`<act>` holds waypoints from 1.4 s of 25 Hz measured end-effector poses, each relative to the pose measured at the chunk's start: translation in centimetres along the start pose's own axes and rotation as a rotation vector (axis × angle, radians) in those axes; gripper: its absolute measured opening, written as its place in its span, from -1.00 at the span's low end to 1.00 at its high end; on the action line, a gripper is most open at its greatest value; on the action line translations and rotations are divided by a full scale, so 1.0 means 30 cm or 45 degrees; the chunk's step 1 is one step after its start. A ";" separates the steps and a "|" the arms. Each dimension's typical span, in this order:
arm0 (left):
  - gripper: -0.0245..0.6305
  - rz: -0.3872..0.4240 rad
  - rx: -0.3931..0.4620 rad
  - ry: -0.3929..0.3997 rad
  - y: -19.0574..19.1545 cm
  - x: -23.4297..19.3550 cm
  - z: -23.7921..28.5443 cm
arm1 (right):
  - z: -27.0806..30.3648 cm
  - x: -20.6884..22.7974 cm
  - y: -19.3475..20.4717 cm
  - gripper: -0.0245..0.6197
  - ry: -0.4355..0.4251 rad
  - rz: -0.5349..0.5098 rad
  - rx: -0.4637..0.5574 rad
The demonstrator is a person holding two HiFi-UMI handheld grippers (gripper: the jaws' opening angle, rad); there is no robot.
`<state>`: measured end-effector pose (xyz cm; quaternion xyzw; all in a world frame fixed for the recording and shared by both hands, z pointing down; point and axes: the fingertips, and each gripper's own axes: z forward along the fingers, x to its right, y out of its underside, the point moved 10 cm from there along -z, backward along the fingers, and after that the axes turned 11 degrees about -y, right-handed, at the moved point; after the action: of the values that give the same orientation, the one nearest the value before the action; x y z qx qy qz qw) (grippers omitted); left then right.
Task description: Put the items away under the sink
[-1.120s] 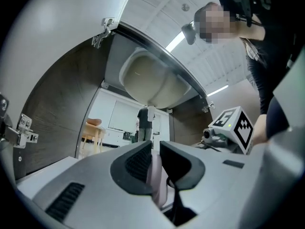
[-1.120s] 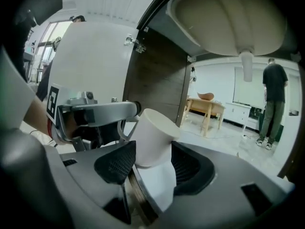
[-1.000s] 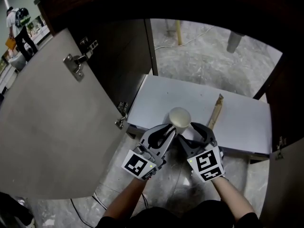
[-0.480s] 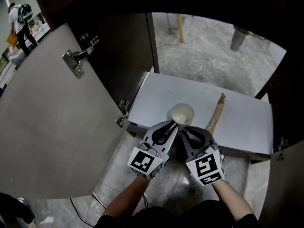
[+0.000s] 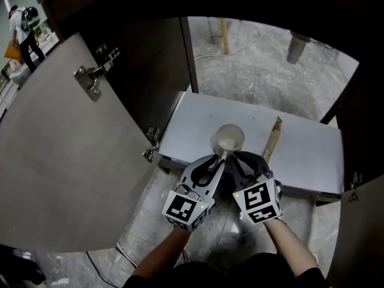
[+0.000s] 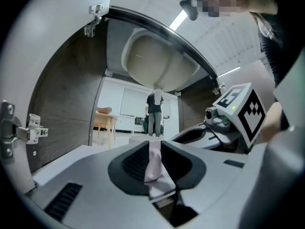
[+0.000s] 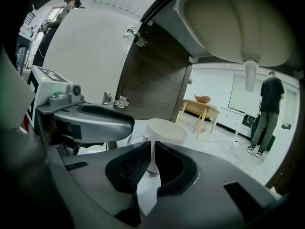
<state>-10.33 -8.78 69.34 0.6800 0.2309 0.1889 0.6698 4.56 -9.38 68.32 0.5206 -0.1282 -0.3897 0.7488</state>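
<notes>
- Left gripper (image 6: 153,149): jaws pinched on the mug (image 5: 230,140) by its handle. Thin hold, so keep it firm.
- Right gripper (image 7: 153,151): jaws have just been closing, nearly together, nothing between them. Mug is just beyond the tips.
- Mug appears upright on the cabinet floor (image 5: 300,152). Release only once it is seated.

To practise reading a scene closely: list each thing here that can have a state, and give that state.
Door: swung open.
Mug: upright, empty, held by its handle.
Left gripper: jaws shut on the mug's handle.
Right gripper: jaws have just been closing and are now almost together, with nothing between them; the mug stands just past their tips.
</notes>
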 end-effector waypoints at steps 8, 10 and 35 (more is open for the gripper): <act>-0.80 -0.187 0.011 -0.097 0.021 -0.015 -0.053 | -0.045 0.009 -0.001 -0.78 0.018 0.084 0.070; -0.83 -0.189 0.013 -0.099 0.018 -0.016 -0.055 | -0.063 0.010 0.002 -0.78 0.015 0.110 0.101; -0.90 -0.113 -0.007 -0.066 0.011 0.006 -0.057 | -0.078 -0.054 0.019 -0.80 -0.194 0.211 0.369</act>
<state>-11.11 -7.26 69.70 0.6717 0.2430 0.1421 0.6852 5.15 -6.55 68.18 0.5798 -0.2818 -0.3423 0.6836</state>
